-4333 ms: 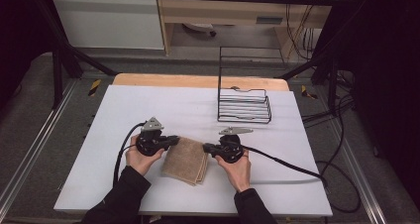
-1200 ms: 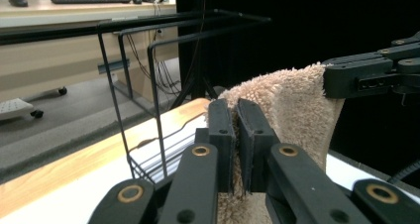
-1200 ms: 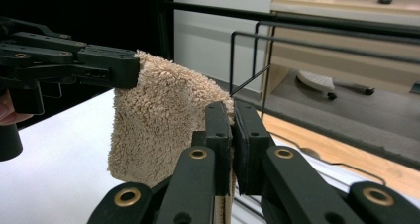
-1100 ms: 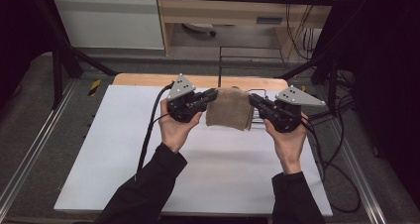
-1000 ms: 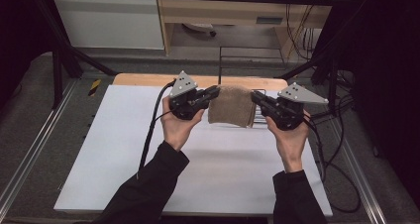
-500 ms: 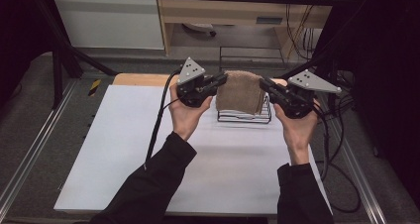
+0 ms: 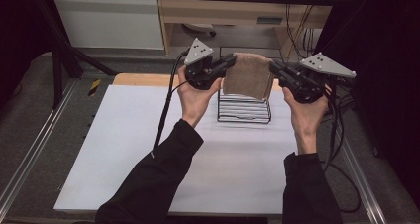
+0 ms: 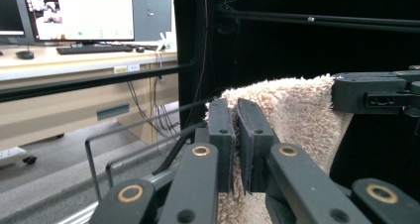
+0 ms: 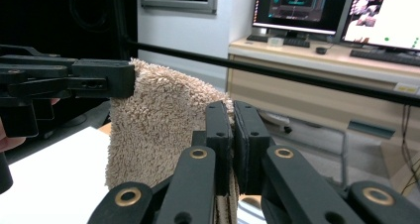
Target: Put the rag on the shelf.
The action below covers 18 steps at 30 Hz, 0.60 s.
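A folded tan towel (image 7: 246, 76) hangs in the air above a black wire rack (image 7: 244, 108) at the back of the white table. My left gripper (image 7: 229, 63) is shut on the towel's upper left corner, and my right gripper (image 7: 274, 68) is shut on its upper right corner. In the left gripper view the towel (image 8: 297, 116) is pinched between the jaws of my left gripper (image 8: 236, 119), with the other gripper's jaw clamped on its far corner. The right gripper view has my right gripper (image 9: 233, 121) closed on the towel's (image 9: 158, 125) near edge.
The white table (image 7: 124, 144) spreads in front of the rack with open room. The rack's tall back frame (image 8: 99, 157) rises behind the towel. A wooden desk with monitors (image 9: 341, 8) stands beyond the table. Cables trail off the right edge.
Both grippers have lifted the towel from the table's front, carried it back and higher, and now hold it stretched over the wire rack.
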Available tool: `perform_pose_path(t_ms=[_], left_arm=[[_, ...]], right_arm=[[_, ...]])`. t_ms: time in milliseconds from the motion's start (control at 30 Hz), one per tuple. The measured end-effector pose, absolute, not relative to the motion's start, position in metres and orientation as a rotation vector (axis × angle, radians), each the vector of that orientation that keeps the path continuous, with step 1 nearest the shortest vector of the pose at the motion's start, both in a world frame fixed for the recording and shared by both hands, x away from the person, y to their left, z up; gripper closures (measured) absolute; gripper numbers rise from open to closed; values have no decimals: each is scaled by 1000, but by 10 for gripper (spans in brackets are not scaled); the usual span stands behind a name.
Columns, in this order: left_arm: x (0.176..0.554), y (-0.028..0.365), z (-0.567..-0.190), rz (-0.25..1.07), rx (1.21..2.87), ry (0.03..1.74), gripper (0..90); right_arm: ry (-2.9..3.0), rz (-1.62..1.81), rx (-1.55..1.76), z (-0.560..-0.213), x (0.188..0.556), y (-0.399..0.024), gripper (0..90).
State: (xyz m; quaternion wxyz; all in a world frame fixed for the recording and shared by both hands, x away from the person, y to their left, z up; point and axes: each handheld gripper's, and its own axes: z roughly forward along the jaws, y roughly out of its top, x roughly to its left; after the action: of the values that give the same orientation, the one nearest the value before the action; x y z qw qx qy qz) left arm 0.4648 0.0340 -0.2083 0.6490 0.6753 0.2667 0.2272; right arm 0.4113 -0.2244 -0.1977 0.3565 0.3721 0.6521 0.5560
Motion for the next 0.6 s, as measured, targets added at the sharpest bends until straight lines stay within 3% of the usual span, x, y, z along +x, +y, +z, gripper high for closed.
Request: perform_pose_path(t_ms=[600], left_arm=[[487, 23, -172, 548, 1481, 607, 856]], right_arm=[[1608, 1432, 923, -161, 430, -229, 862]])
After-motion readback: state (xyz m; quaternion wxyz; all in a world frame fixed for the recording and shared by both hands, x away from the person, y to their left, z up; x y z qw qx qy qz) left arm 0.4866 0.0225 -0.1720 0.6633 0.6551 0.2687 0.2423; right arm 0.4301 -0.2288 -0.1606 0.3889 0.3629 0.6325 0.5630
